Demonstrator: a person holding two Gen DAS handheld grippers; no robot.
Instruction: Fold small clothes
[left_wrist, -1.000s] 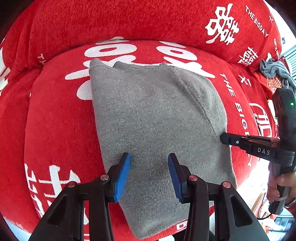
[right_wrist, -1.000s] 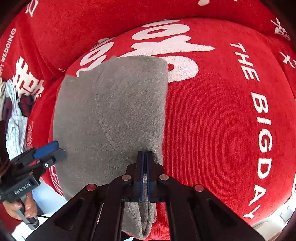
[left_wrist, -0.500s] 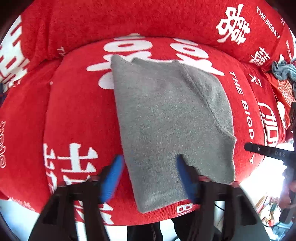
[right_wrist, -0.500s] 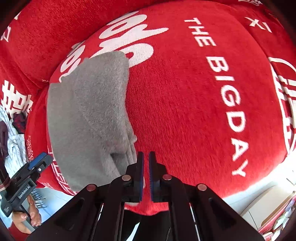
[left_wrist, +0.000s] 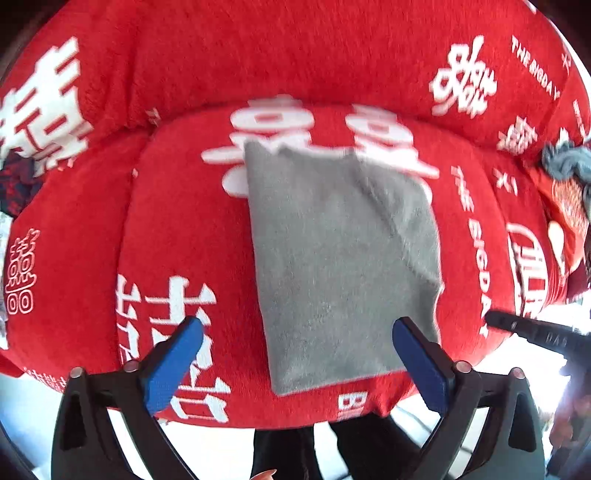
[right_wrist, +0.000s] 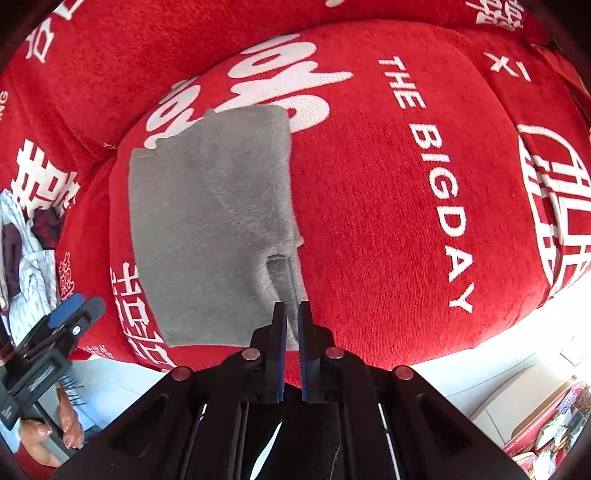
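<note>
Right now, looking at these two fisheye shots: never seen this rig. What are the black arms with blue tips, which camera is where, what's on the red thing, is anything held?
No robot here: a person holds a hand-held claw in each hand, and each claw carries a camera looking along its own fingers. The left wrist view shows the left claw, jaws wide after opening just now, nothing between them. The right wrist view shows the right claw, its jaws just parted to a narrow gap, nothing pinched. Each view also catches the other claw at its edge. On the red plush cushion with white lettering lies a folded grey fleece garment, released. Neither claw holds anything.
</note>
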